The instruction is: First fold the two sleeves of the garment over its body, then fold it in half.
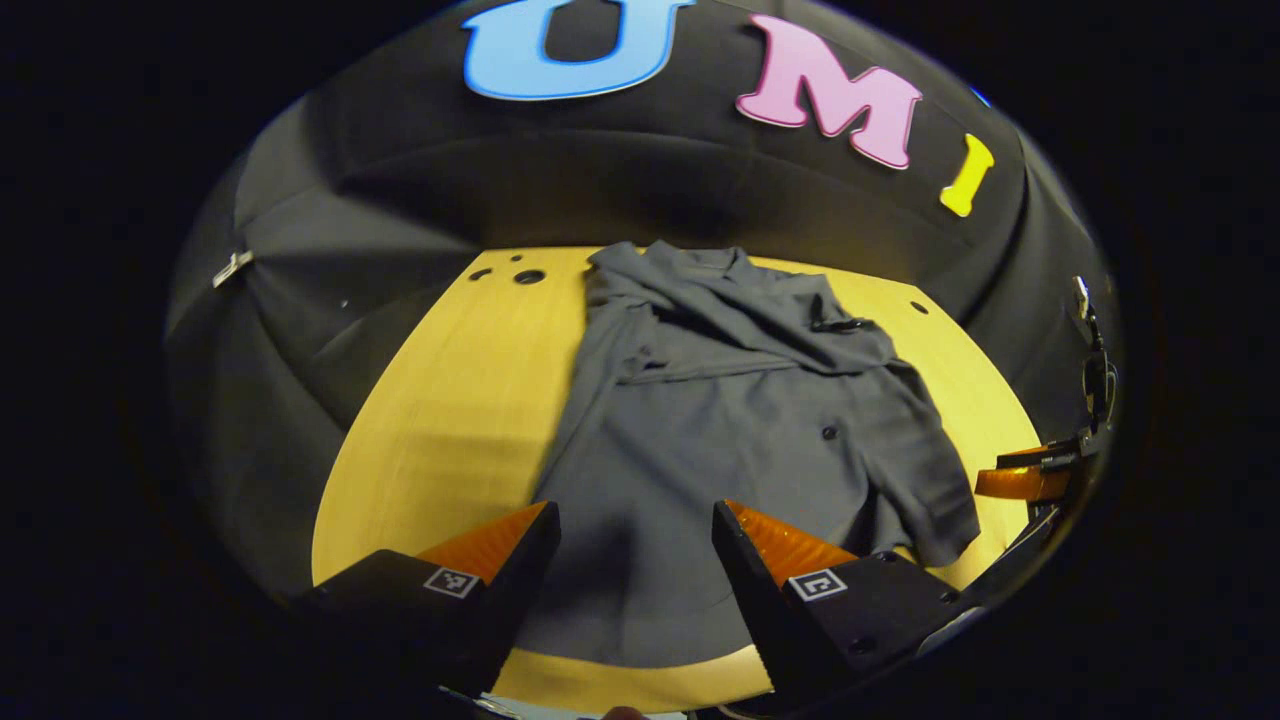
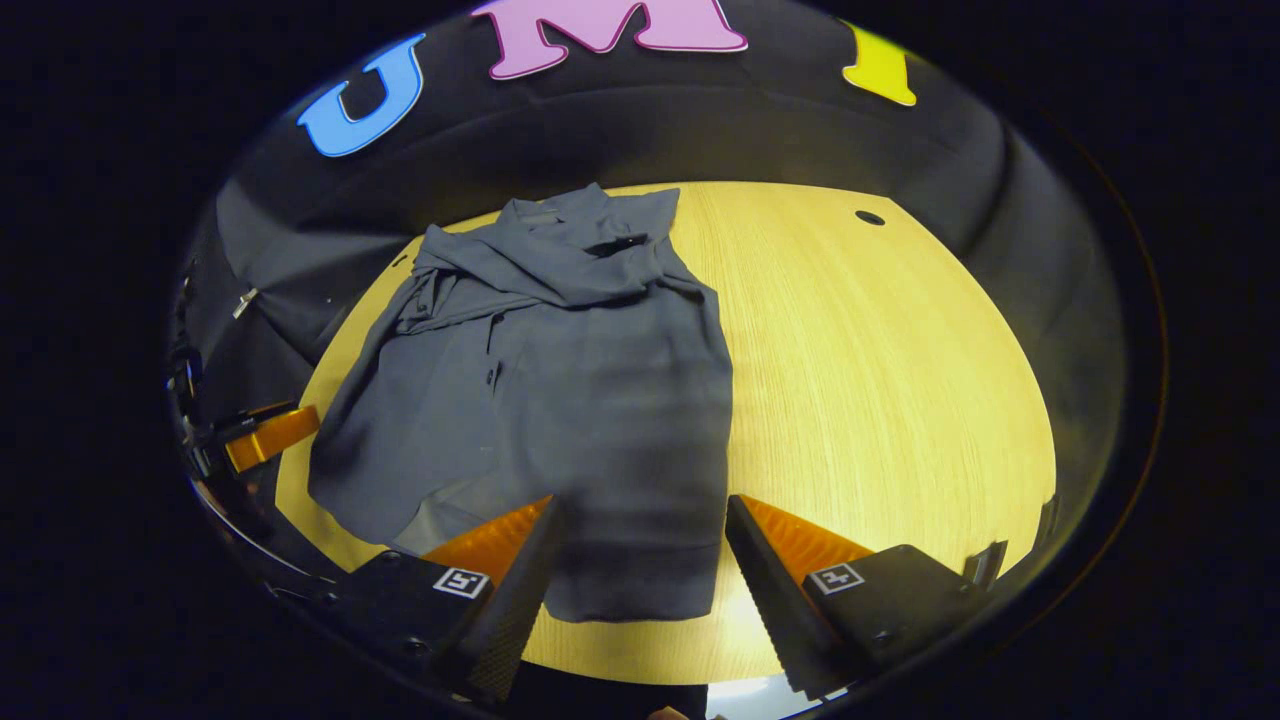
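Note:
A dark grey buttoned shirt [image 1: 720,440] lies on the yellow wooden table [image 1: 450,400], collar at the far end and hem toward me. Folded cloth, seemingly the sleeves, lies across its chest [image 1: 750,320]. My left gripper [image 1: 635,515] hovers open over the near hem, holding nothing. In the right gripper view the same shirt [image 2: 560,390] covers the left half of the table [image 2: 880,350], and my right gripper [image 2: 645,505] stands open above the hem's right corner, also holding nothing. One finger of the right gripper [image 1: 1015,483] shows past the shirt's right edge.
Small round holes sit in the tabletop near the far edge [image 1: 529,276] [image 2: 869,217]. A finger of the left gripper [image 2: 270,438] shows at the table's left rim. Bare wood stretches to the right of the shirt [image 2: 900,420]. The black cloth wall surrounds the table.

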A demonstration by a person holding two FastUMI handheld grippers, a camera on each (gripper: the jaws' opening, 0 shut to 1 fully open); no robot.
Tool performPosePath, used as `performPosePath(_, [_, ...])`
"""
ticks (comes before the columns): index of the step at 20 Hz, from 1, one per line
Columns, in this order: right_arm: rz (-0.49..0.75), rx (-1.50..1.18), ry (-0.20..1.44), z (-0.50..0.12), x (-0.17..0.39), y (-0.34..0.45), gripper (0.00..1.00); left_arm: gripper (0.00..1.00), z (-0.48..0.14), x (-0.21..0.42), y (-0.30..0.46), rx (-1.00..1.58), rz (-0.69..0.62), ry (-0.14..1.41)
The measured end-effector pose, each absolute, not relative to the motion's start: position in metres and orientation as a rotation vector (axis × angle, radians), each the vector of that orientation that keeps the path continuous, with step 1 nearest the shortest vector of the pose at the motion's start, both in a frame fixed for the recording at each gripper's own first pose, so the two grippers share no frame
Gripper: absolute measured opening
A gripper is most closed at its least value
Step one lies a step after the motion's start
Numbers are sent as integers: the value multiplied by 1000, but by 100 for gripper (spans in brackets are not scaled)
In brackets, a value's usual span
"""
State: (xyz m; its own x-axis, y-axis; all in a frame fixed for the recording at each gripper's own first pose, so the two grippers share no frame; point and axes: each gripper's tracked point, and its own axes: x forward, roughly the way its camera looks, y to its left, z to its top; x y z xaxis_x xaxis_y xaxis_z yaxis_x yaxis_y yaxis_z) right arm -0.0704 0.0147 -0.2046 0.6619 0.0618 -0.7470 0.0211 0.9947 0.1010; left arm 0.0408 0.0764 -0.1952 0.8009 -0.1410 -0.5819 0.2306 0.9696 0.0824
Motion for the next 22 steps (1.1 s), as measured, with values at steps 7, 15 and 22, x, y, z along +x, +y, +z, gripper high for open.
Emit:
performPosePath(7, [-27,74,891,-239,-77,18,99,96,-240,14,148,134,-129,690])
performPosePath(15, [-107,74,916,-264,-78,11,100,96,-277,14,140,157,-128,773])
performPosePath(22, [-122,50,921,-266,-77,16,97,96,-282,15,127,203,-142,774])
